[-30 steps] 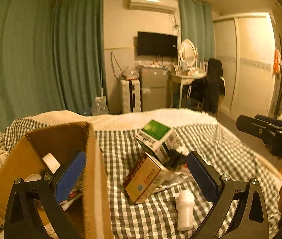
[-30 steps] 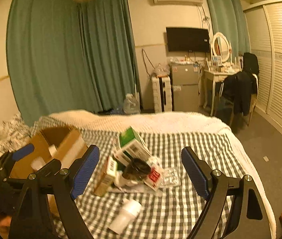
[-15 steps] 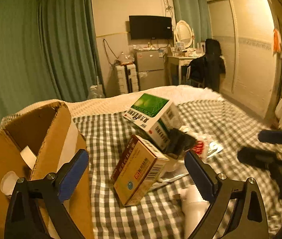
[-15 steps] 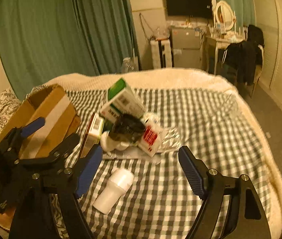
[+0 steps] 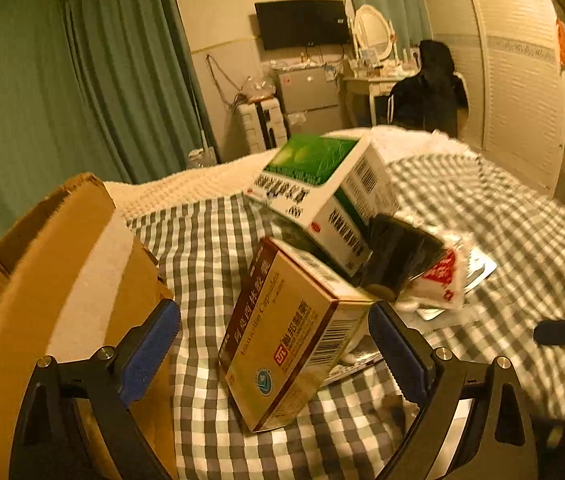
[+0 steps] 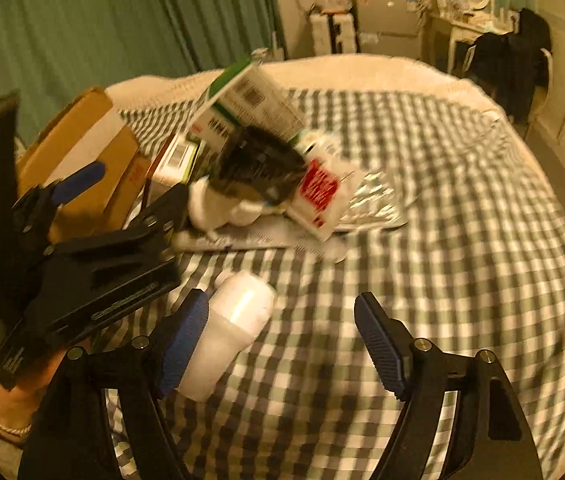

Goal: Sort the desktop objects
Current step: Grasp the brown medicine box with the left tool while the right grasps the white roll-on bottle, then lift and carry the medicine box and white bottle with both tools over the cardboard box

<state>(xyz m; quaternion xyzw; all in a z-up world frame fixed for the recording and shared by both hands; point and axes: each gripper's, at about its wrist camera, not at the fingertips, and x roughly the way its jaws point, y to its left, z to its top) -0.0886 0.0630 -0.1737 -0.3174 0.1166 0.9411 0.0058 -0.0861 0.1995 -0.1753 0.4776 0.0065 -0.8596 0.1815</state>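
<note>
Wide checked bed point(image 6: 442, 208), white blanket along its far edge, green curtains point(image 5: 42, 100) behind, a wall television point(image 5: 302, 24) and a dressing table with oval mirror point(image 5: 374, 32) at the far wall. Open cardboard box point(image 5: 62, 264) at the left side of the bed, one flap leaning toward the middle. Heap of things near the middle of the bed: green-and-white carton point(image 5: 322, 192) propped on top, tilted; brown-and-gold medicine box point(image 5: 286, 340) leaning in front of it; black cup-like object point(image 6: 258, 168), blurred, against a red-and-white packet point(image 6: 322, 192) and a foil blister sheet point(image 6: 374, 204). Left tongs point(image 5: 274, 352) spread wide, blue pads on either side of the brown-and-gold medicine box, apart from it on the left, near it on the right; touching or not, hard to tell. Right tongs point(image 6: 282, 340) also spread wide, low over the near part of the bed, white plastic bottle point(image 6: 230, 332) lying on its side just against the left pad, well clear of the right one. Compared with half a second ago: both tongs lower and closer in, the medicine box now larger between the left pads, the bottle now inside the right pair rather than ahead of it.
</note>
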